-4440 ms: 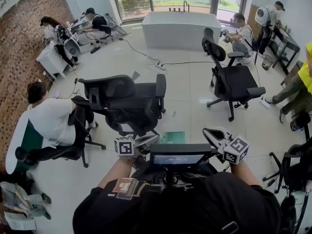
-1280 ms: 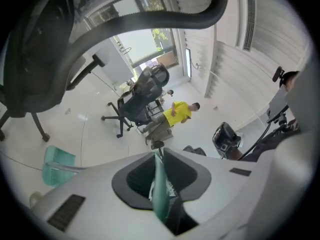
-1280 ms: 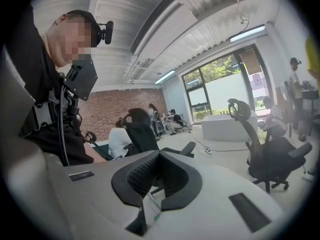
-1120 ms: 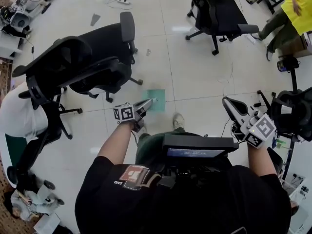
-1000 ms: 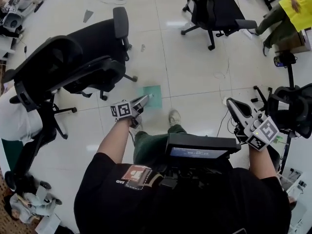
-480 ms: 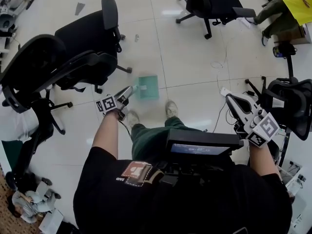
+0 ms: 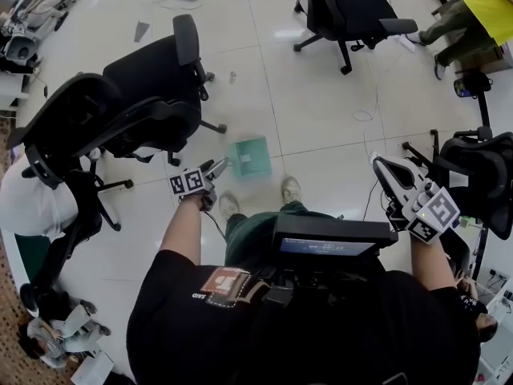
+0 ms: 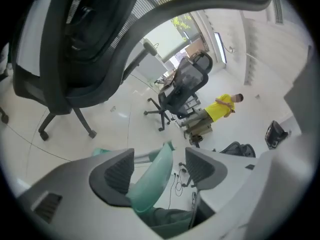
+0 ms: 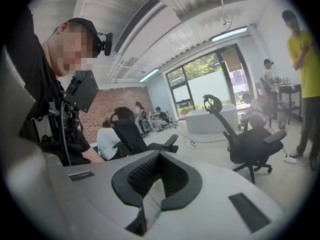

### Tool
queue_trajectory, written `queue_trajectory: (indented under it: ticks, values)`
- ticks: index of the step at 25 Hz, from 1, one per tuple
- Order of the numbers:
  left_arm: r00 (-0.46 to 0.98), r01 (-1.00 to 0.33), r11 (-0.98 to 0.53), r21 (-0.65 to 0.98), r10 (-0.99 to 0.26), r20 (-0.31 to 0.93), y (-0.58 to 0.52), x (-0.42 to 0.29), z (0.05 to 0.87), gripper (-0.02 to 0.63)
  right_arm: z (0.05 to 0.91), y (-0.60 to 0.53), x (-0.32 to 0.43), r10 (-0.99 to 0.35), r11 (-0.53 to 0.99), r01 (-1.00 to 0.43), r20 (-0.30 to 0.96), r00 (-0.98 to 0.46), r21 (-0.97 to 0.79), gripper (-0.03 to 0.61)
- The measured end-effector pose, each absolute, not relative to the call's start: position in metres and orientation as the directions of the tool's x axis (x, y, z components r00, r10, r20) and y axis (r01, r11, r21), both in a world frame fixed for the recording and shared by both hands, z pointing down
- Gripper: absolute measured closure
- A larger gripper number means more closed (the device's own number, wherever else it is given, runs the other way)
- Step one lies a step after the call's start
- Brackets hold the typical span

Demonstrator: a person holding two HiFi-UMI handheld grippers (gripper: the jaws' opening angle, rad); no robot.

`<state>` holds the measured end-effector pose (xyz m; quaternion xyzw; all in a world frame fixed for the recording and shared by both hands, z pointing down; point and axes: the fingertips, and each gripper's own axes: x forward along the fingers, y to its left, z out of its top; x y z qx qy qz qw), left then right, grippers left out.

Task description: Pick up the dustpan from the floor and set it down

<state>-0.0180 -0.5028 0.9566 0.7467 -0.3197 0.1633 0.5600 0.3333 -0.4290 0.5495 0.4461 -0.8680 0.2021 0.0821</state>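
Observation:
The teal dustpan rests on the white tile floor in front of the person's shoes. Its long teal handle runs up between the jaws of my left gripper, low over the floor to the pan's left. Those jaws have just been opening and now stand wide in the left gripper view; the handle leans near the left pad, with clear space to the right one. My right gripper hovers far to the right, away from the pan. Its pads meet at the tips with nothing between them.
Two black office chairs stand close on the left, another at the back and one at the right edge. A cable loops over the floor. A person in yellow stands top right; someone in white sits left.
My left gripper has sunk toward the floor with the dustpan, and the pan now rests on the tiles. The right gripper has shifted a little sideways.

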Motion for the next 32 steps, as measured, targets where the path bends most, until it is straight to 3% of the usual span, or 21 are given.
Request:
queue_trajectory:
  ticks: [6, 13, 18, 24, 32]
  values:
    - [0.61, -0.792, -0.21, 0.573, -0.31, 0.729, -0.5, -0.022, 0.934, 0.212, 0.528, -0.422, 0.351, -0.752, 0.534, -0.799, 0.276, -0.598, -0.278, 0.568]
    - [0.587, -0.8, -0.187, 0.57, -0.444, 0.678, -0.463, -0.029, 0.869, 0.212, 0.504, -0.396, 0.372, -0.714, 0.614, -0.744, 0.216, -0.666, -0.266, 0.568]
    - [0.613, -0.725, -0.143, 0.674, -0.581, 0.536, -0.408, -0.021, 0.8, 0.211, 0.476, -0.366, 0.363, -0.655, 0.702, -0.673, 0.159, -0.738, -0.234, 0.568]
    - [0.676, -0.626, -0.226, 0.746, -0.635, 0.374, -0.322, -0.064, 0.728, 0.211, 0.434, -0.292, 0.286, -0.628, 0.753, -0.633, 0.092, -0.773, -0.18, 0.568]
    - [0.735, -0.524, -0.316, 0.791, -0.637, 0.232, -0.172, -0.232, 0.677, 0.211, 0.43, -0.161, 0.112, -0.657, 0.722, -0.66, 0.096, -0.748, -0.206, 0.568]
